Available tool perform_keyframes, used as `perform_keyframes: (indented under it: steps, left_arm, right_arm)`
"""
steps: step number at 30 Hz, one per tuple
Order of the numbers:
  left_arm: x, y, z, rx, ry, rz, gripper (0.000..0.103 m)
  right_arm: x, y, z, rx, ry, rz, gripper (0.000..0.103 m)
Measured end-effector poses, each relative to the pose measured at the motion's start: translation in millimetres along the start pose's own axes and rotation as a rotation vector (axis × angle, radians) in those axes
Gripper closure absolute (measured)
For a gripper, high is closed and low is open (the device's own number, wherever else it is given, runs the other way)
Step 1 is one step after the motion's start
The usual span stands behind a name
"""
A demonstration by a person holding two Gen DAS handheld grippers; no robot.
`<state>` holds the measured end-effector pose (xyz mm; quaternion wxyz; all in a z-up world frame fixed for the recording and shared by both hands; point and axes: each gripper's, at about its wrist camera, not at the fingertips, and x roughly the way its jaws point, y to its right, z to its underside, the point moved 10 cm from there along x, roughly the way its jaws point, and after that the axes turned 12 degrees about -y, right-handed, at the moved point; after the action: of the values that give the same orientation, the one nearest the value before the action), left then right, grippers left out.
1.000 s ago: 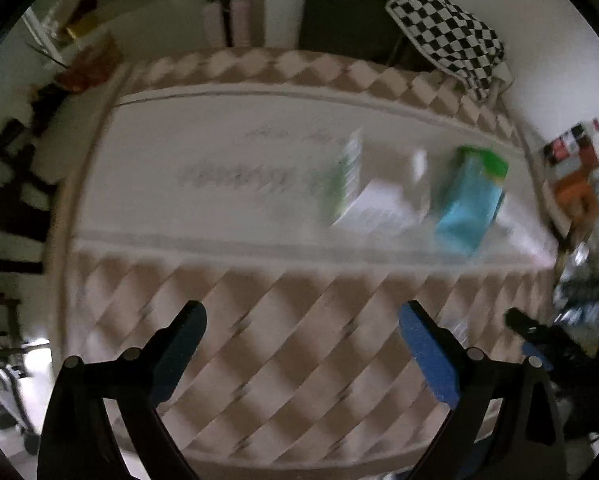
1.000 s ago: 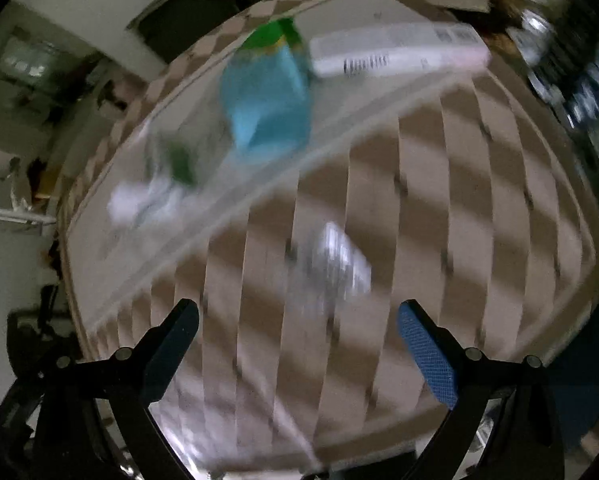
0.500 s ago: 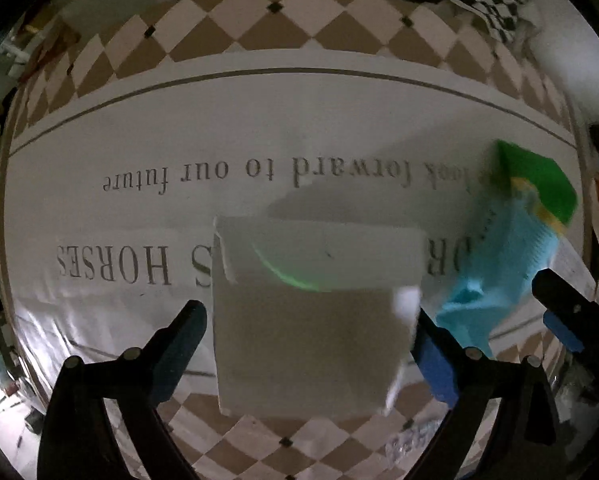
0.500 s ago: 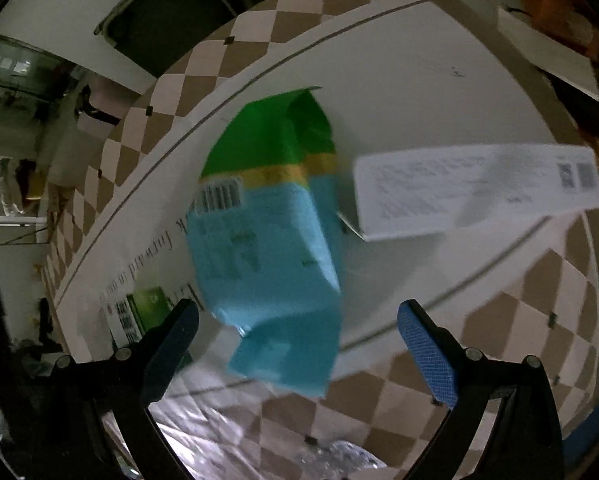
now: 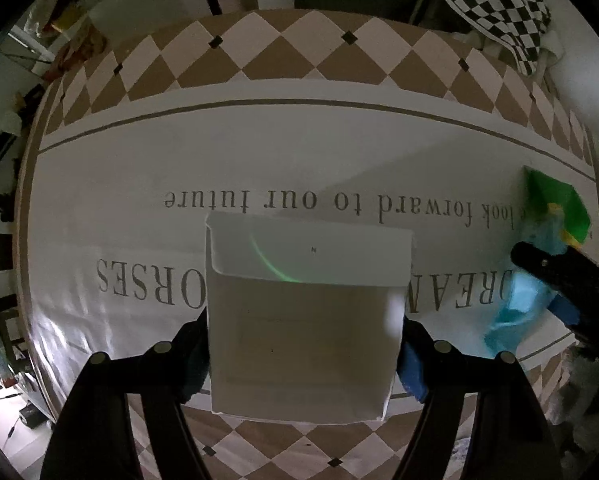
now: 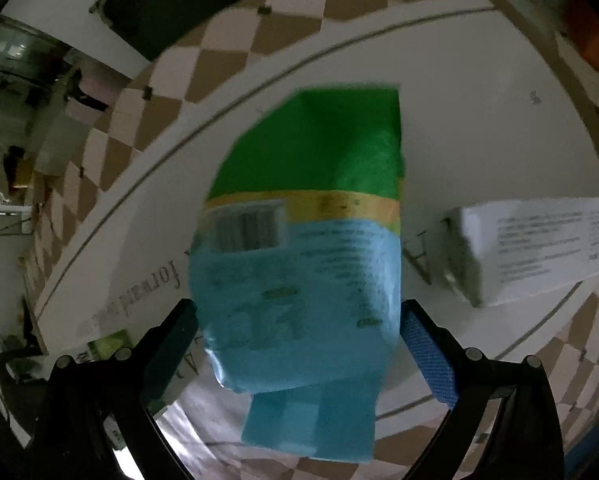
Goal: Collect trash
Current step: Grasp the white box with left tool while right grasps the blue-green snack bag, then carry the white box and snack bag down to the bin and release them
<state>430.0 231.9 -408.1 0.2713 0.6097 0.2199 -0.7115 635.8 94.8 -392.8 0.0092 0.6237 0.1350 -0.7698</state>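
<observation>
A white carton box [image 5: 303,320] lies on the table, and my left gripper [image 5: 303,360] has a finger on each side of it, touching its sides. A blue and green packet [image 6: 299,248] lies on the table; my right gripper [image 6: 299,348] straddles its lower end with both fingers against its sides. The packet also shows at the right of the left wrist view [image 5: 539,264], with the right gripper's finger [image 5: 567,280] over it. The white box's green end shows at the lower left of the right wrist view [image 6: 105,346].
The tablecloth [image 5: 299,152] is white with printed words and a brown-and-pink diamond border. A long white box [image 6: 539,248] lies right of the packet. A checkered cloth [image 5: 495,4] hangs beyond the far edge. Clutter sits off the table at left and right.
Both grippers moved forward and down to the table. The left one narrowed around the white box; the right one narrowed around the blue and green packet.
</observation>
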Motion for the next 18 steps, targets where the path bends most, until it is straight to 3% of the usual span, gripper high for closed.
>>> perform_keyframes:
  steps: [6, 12, 18]
  left_arm:
    - [-22, -5, 15, 0.027, 0.047, -0.02, 0.03]
    - [-55, -23, 48, 0.046, 0.145, -0.042, 0.03]
    - [-88, -62, 103, 0.04, 0.236, -0.012, 0.031]
  right_arm:
    - [-2, -11, 6, -0.053, 0.063, 0.054, 0.025]
    - [-16, -30, 39, -0.14, 0.103, 0.069, 0.027]
    - [-49, -40, 108, -0.238, 0.212, 0.066, 0.027]
